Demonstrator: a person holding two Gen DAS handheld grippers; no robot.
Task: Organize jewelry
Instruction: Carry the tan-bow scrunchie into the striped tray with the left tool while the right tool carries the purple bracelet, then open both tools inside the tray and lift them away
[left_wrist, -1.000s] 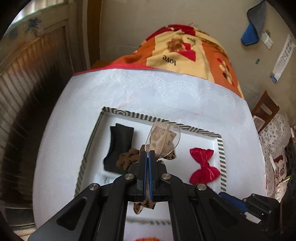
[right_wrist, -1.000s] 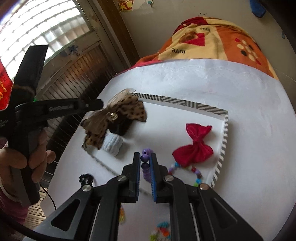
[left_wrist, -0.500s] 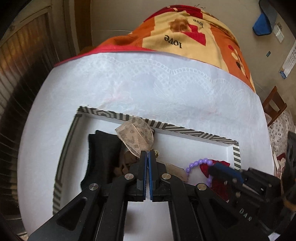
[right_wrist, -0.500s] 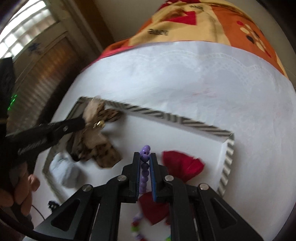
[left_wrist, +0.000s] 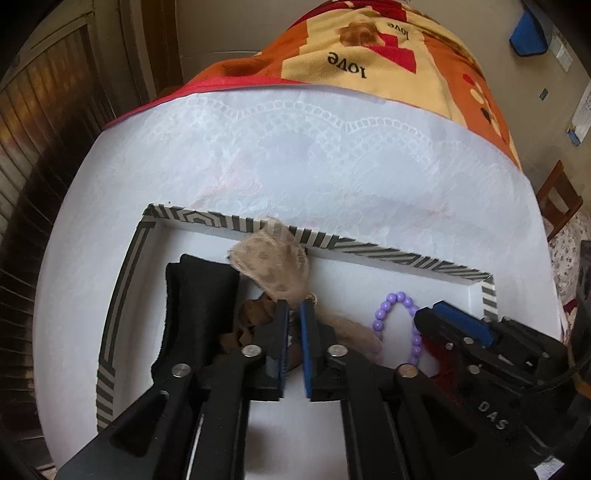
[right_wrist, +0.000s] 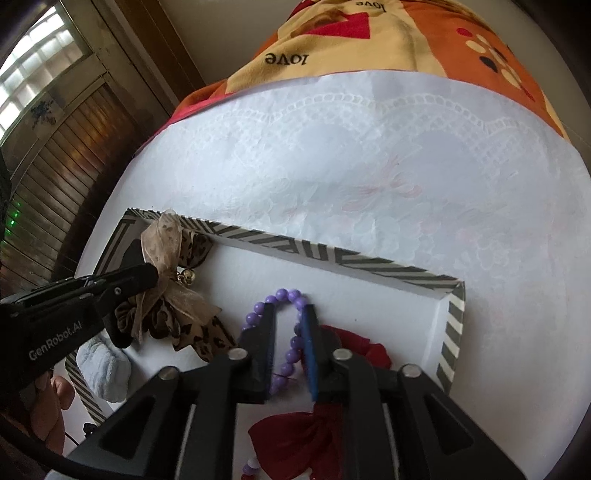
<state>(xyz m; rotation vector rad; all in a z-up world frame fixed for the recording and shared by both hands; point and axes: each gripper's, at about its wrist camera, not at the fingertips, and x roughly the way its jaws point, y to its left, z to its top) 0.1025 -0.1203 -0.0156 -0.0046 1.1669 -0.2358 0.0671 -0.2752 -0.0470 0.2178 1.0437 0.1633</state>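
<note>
My left gripper has its jaws slightly parted over the leopard bow near the tray's far-left corner. My right gripper stands parted around the purple bracelet, mid-tray. Only the right view shows the red bow fully. The tray's far-right corner is open.

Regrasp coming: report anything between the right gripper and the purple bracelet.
Nothing visible: the right gripper is open, jaws either side of the purple bracelet in the tray. The red bow lies beside, not between.
</note>
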